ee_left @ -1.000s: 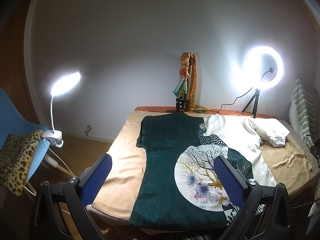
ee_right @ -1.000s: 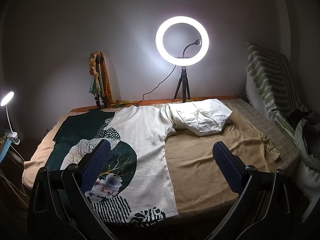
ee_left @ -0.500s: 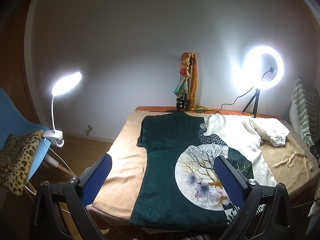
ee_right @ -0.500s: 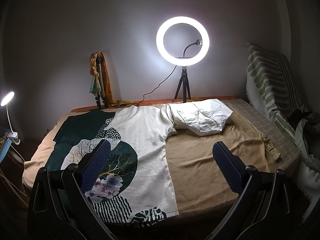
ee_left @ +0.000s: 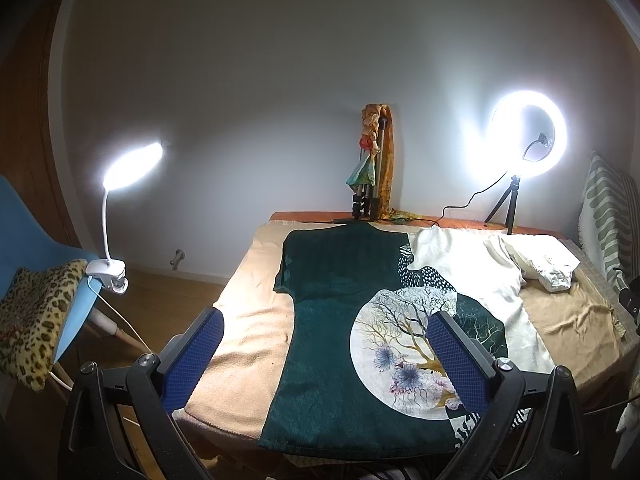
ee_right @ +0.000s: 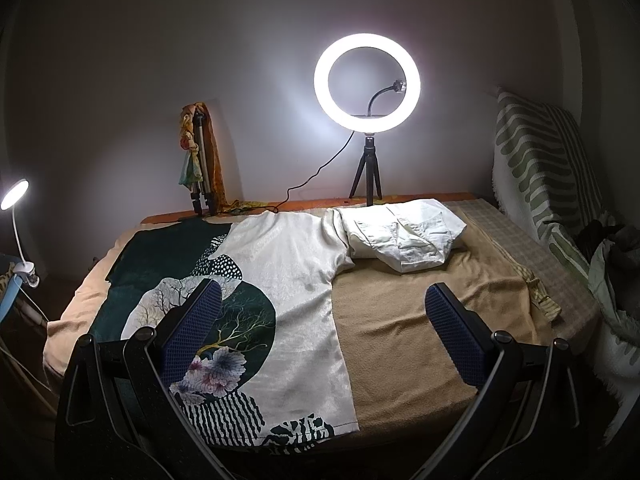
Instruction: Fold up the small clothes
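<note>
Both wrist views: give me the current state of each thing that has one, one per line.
T-shirt: spread flat, unfolded.
White garment: folded, lying beside the T-shirt's sleeve.
Ring light: on.
Clip lamp: on, clipped to the blue chair.
Left hand-held gripper: open, holding nothing.
Right hand-held gripper: open, holding nothing.
</note>
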`<state>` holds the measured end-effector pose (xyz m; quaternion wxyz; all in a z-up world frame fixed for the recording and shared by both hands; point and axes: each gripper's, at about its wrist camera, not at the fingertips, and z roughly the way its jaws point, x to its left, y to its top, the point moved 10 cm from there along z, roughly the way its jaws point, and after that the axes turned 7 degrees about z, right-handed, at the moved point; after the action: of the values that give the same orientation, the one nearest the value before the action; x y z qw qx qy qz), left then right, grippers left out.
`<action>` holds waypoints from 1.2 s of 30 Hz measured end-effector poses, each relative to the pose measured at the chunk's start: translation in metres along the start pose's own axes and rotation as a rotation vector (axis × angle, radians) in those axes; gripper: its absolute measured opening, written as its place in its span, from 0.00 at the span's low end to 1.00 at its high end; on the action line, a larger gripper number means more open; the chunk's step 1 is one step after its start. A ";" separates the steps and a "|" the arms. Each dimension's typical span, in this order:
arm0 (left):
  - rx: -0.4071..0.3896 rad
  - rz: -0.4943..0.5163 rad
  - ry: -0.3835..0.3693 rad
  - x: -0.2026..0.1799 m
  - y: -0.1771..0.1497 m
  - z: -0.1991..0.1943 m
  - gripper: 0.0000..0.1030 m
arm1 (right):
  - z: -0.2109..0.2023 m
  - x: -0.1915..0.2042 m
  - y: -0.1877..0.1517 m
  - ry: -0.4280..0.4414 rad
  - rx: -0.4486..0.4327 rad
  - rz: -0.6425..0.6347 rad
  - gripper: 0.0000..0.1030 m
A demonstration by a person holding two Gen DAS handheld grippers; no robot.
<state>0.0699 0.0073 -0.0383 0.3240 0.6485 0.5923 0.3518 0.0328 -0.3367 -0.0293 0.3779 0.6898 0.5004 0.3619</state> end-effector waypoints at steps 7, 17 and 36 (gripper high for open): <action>0.016 -0.010 0.022 0.012 -0.010 0.008 1.00 | 0.010 0.016 0.003 0.019 0.002 -0.033 1.00; 0.123 -0.089 -0.031 0.046 -0.068 0.050 0.79 | 0.076 0.085 0.019 0.148 0.047 -0.102 1.00; 0.344 -0.269 -0.225 0.064 -0.187 0.134 0.43 | 0.244 0.330 -0.022 0.444 0.383 -0.243 0.82</action>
<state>0.0846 0.0869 -0.2625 0.3168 0.6444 0.6847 0.1251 0.3159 -0.0525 -0.1188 0.1629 0.5877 0.7084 0.3552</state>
